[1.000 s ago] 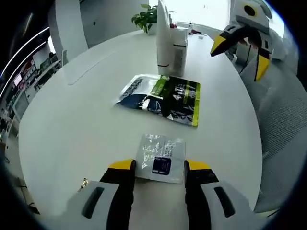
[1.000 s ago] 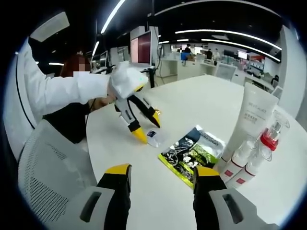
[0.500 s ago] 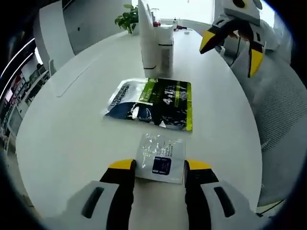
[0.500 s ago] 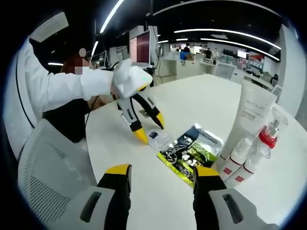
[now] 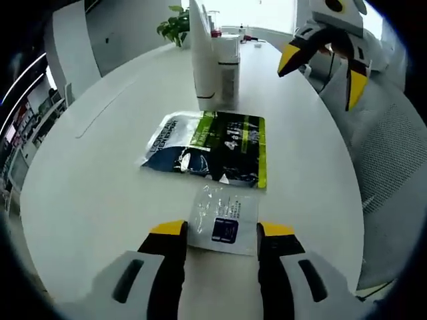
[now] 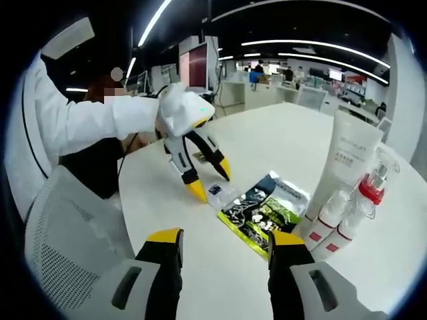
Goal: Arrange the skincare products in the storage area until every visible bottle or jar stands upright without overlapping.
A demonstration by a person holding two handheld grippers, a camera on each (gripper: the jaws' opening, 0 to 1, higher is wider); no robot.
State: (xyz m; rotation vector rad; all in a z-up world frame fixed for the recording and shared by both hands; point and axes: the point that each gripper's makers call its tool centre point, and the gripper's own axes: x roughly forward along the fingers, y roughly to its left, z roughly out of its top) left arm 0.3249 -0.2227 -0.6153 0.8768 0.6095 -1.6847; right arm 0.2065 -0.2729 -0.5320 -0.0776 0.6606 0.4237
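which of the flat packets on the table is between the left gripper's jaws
The small clear sachet with the dark blue label, lying between the open left gripper. The larger green and black pouch lies flat farther out, toward the tall white tube.

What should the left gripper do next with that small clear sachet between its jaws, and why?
Probably close the left gripper on the clear sachet: its jaws stand open on either side of it, and it lies flat on the white table just short of the green-and-black pouch.
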